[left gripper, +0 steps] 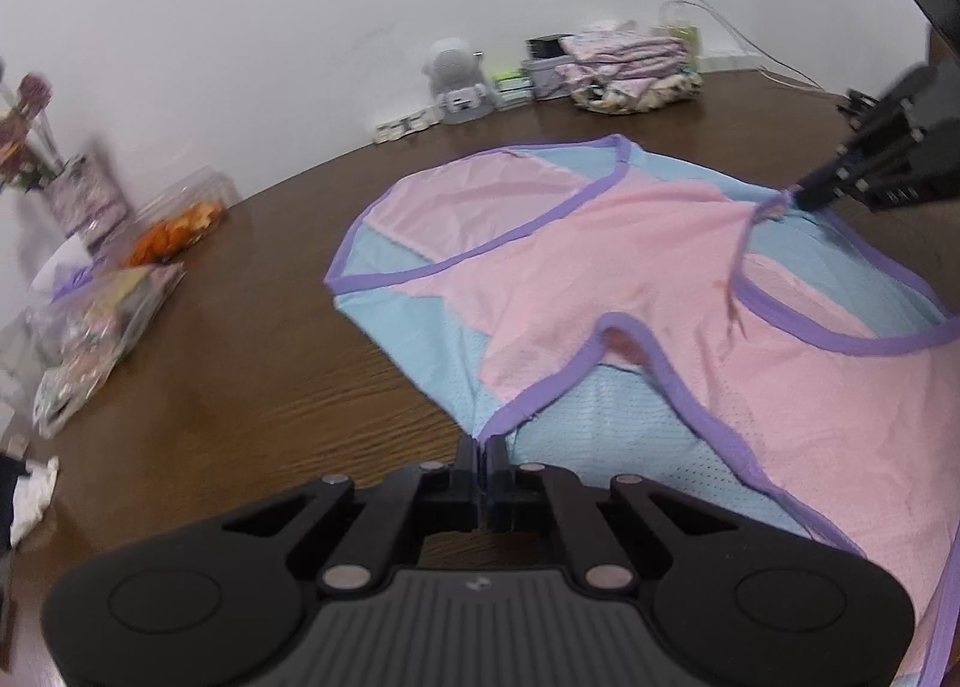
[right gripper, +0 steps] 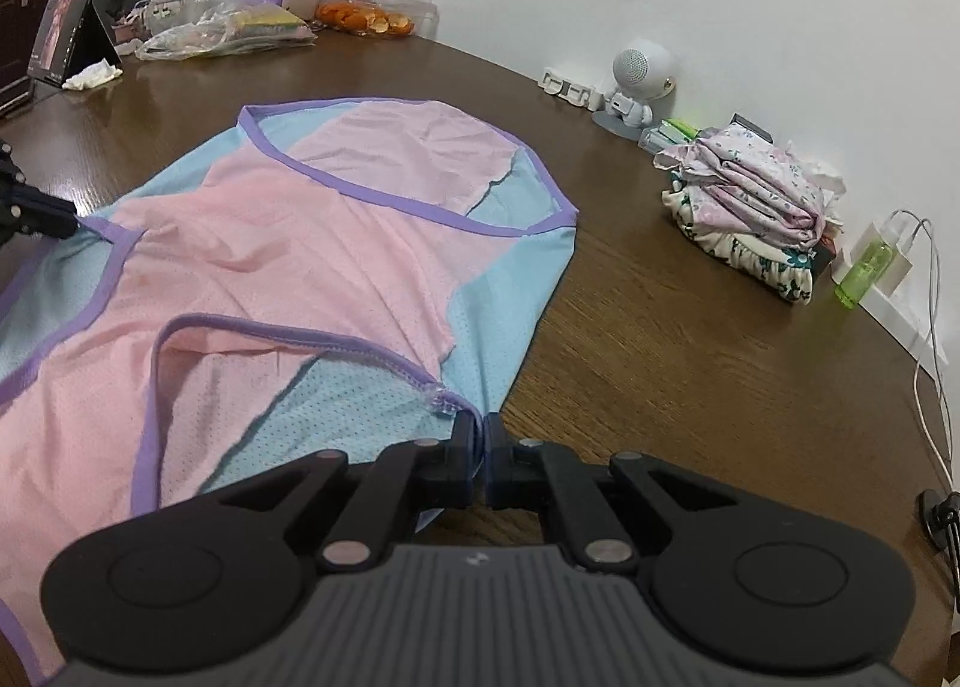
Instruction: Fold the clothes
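We have a pink and blue mesh vest (left gripper: 630,267) with purple trim spread flat on the brown wooden bench (left gripper: 240,387), its shoulder straps toward us. Our left gripper (left gripper: 483,450) is clenched on the purple-edged tip of one strap at the near edge of the vest, the fingers pressed together with the fabric between them. Our right gripper (right gripper: 483,426) is likewise clamped on the other strap's tip, where the trim bunches just ahead of the fingertips. In the left wrist view the right gripper reaches in from the right edge and pinches the trim; in the right wrist view the left gripper comes in from the left edge in the same way. At the wall end of the bench lies a stack of folded floral clothes (right gripper: 756,207), well apart from the vest, with a small white robot figure (right gripper: 636,87) near it. A green bottle (right gripper: 861,267) stands beside the stack, next to a white charger with its cable.
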Demonstrator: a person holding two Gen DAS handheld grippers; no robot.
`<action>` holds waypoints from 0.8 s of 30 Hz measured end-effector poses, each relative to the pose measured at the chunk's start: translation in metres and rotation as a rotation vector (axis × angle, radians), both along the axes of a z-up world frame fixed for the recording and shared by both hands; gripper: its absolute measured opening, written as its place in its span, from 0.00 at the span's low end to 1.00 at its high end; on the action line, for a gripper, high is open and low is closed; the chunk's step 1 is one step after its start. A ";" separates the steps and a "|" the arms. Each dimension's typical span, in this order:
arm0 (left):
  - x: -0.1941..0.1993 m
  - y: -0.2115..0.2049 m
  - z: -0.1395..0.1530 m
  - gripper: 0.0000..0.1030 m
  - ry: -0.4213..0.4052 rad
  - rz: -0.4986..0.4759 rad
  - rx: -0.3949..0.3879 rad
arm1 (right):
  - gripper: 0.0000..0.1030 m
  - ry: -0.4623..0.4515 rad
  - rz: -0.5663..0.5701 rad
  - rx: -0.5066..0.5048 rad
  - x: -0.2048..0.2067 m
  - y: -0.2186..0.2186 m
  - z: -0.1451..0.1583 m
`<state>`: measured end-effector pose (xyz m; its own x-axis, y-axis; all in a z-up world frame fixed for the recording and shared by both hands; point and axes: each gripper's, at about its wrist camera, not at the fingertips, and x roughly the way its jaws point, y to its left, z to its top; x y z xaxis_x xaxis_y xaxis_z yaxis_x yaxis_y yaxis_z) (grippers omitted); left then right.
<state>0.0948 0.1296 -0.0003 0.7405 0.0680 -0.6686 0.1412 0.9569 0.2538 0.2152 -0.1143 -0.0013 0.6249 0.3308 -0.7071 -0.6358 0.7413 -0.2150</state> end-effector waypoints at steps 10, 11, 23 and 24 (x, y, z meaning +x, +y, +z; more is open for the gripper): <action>-0.007 0.019 0.013 0.32 -0.023 0.035 -0.161 | 0.27 0.035 0.011 0.083 -0.003 -0.009 0.006; -0.005 0.019 0.017 0.33 -0.034 0.032 -0.169 | 0.27 0.051 0.028 0.112 -0.006 -0.007 0.011; 0.131 0.047 0.021 0.33 0.081 0.142 -0.264 | 0.30 0.092 0.365 0.102 -0.048 0.108 0.029; 0.139 0.050 0.020 0.32 0.091 0.147 -0.264 | 0.33 0.070 0.390 0.079 -0.049 0.120 0.031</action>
